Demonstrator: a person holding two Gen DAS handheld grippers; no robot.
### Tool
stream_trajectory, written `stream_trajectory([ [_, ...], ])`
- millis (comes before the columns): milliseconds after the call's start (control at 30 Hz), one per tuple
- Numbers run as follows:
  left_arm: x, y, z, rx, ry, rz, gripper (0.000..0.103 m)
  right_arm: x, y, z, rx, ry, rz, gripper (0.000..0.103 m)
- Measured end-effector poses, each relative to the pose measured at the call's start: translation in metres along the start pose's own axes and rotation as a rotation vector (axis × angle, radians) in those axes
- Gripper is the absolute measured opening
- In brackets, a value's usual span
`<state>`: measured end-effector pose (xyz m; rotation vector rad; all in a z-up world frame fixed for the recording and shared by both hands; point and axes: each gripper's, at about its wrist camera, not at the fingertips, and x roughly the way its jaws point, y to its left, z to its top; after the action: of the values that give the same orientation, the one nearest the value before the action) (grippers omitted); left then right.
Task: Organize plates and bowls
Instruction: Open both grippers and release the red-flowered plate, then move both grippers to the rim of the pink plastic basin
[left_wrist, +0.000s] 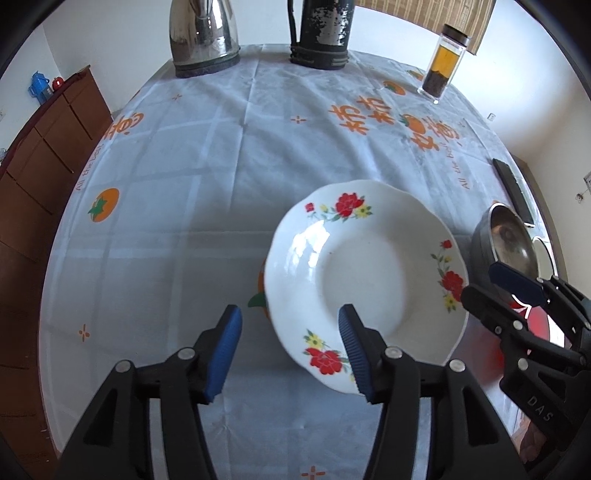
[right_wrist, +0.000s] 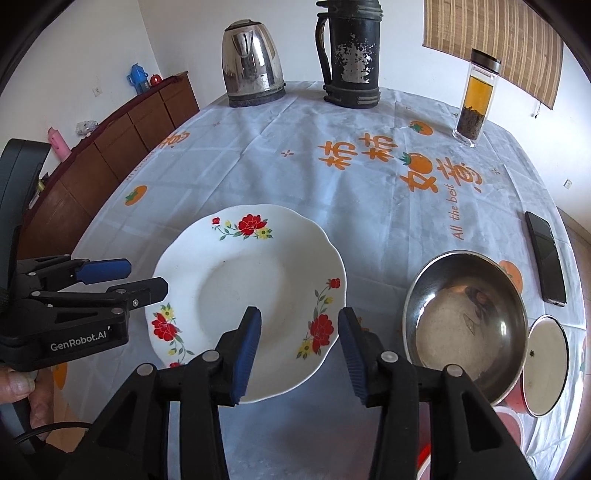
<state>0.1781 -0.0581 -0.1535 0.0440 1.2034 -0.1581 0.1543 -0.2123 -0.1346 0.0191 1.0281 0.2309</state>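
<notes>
Right wrist: floral plate, steel bowl; both grippers spread

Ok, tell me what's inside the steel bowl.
The steel bowl looks empty: only bare metal and dull reflections show inside. Its near inner wall is hidden behind the right gripper, whose jaws stand open.

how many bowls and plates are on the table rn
3. The floral plate sits mid-table, the steel bowl to its right, and a small round dish further right by the edge. More may lie outside the views.
</notes>
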Motion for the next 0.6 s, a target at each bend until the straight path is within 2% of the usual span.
stream_trajectory([
  [200, -0.018, -0.024, -0.004, 0.063, -0.028, -0.043, 0.055, -0.029, -0.014, -0.018, 0.058, -0.034, -0.033, 0.046],
  [433, -0.019, -0.074, -0.016, 0.173, 0.000, -0.109, 0.055, -0.060, -0.047, -0.057, 0.161, -0.039, -0.100, 0.046],
  [600, -0.021, -0.109, -0.021, 0.208, 0.007, -0.142, 0.055, -0.076, -0.073, -0.077, 0.191, -0.035, -0.129, 0.046],
])
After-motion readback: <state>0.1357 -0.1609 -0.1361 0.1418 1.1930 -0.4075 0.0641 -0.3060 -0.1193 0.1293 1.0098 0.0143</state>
